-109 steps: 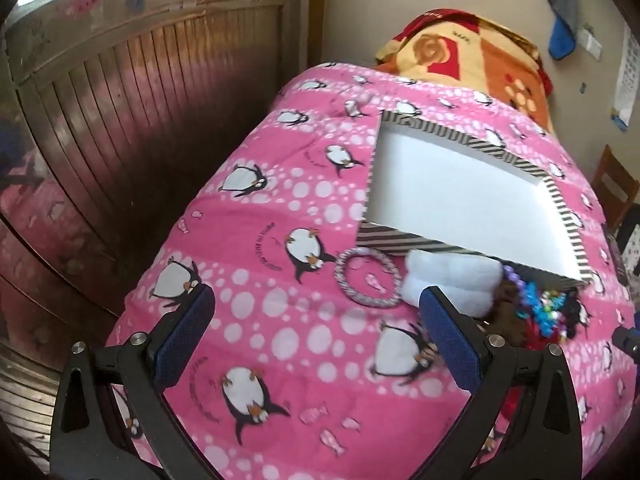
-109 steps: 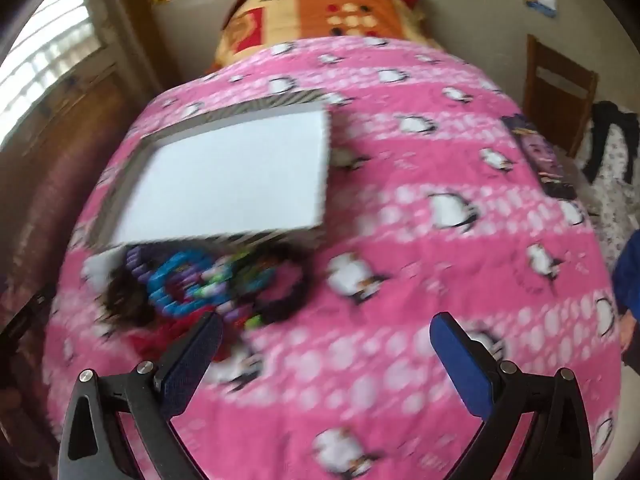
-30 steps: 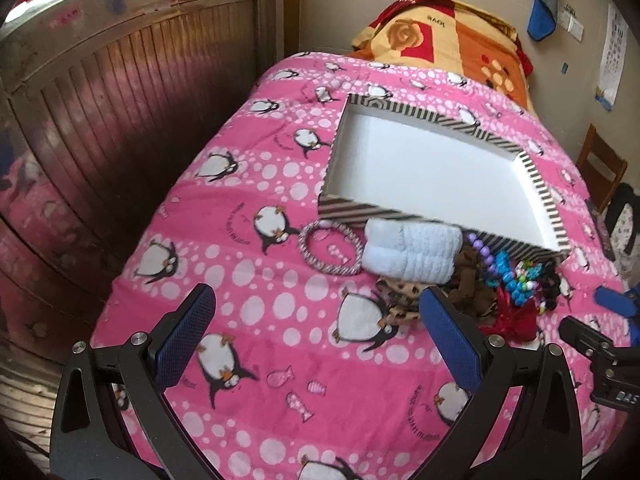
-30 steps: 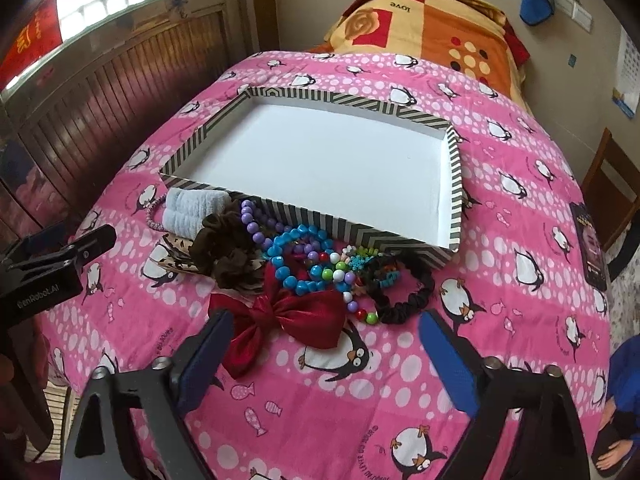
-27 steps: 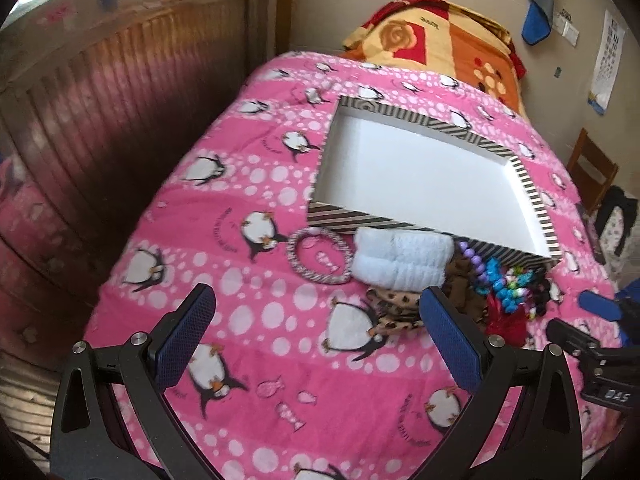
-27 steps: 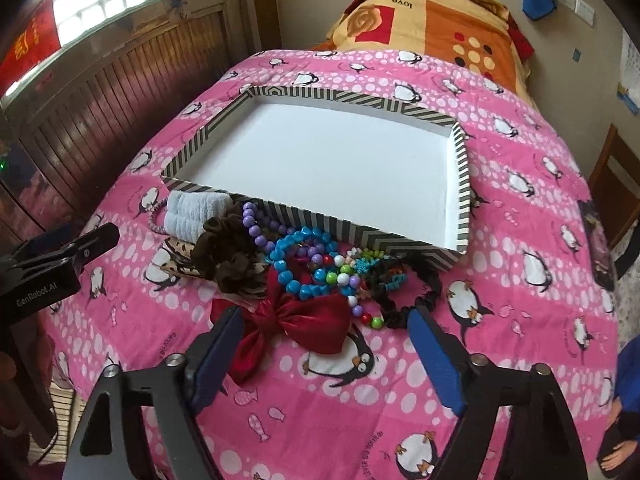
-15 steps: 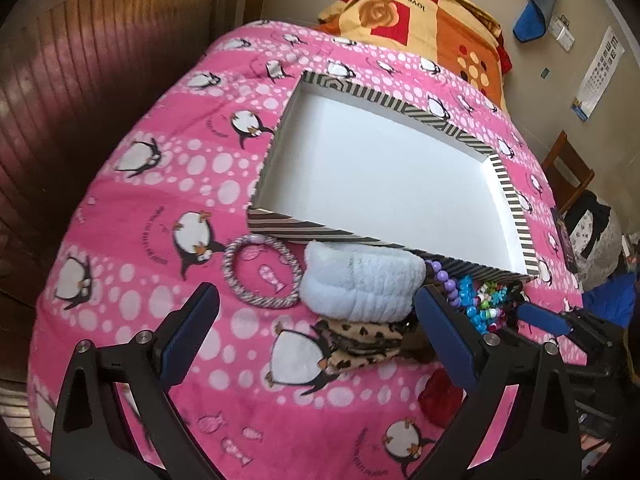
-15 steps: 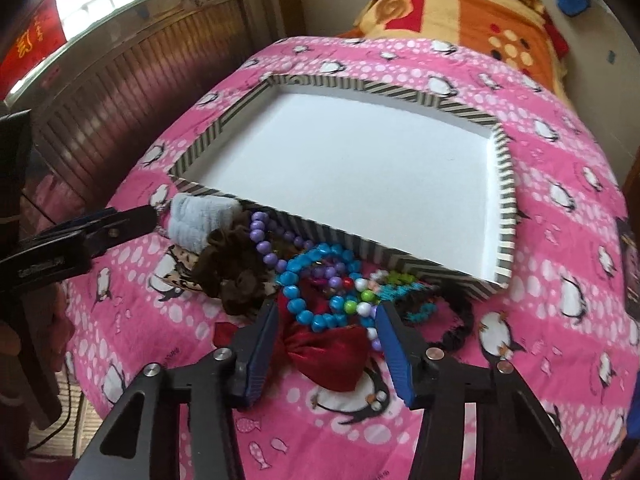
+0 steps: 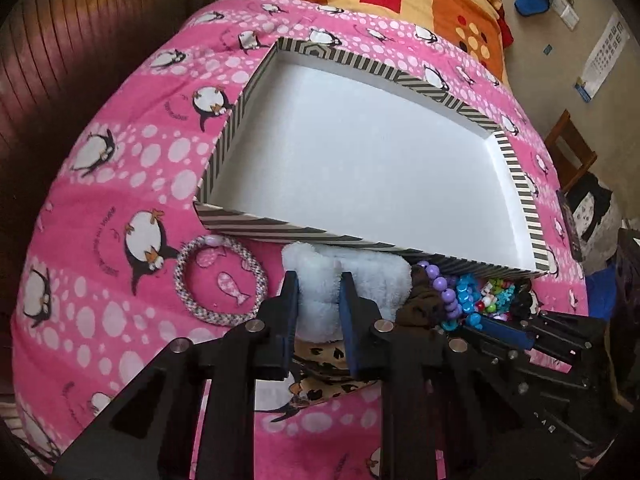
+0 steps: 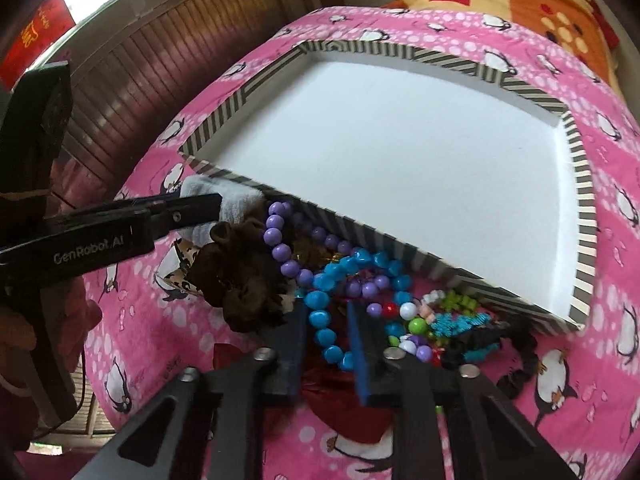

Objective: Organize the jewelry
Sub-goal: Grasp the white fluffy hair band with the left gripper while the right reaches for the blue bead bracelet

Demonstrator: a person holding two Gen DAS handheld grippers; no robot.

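Pinching narrow: left tongs (image 9: 318,286) on white fluffy band (image 9: 352,280), right tongs (image 10: 326,320) on blue bead string (image 10: 320,320).

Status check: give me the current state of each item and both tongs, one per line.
Left tongs: shut on white scrunchie.
Right tongs: shut on blue beads.
White scrunchie: pinched, on the blanket against the box.
Blue beads: gripped, on the pile.
Box: open, empty.
Purple beads: loose, over the brown scrunchie.
Braided ring: flat, untouched.
Black scrunchie: untouched.
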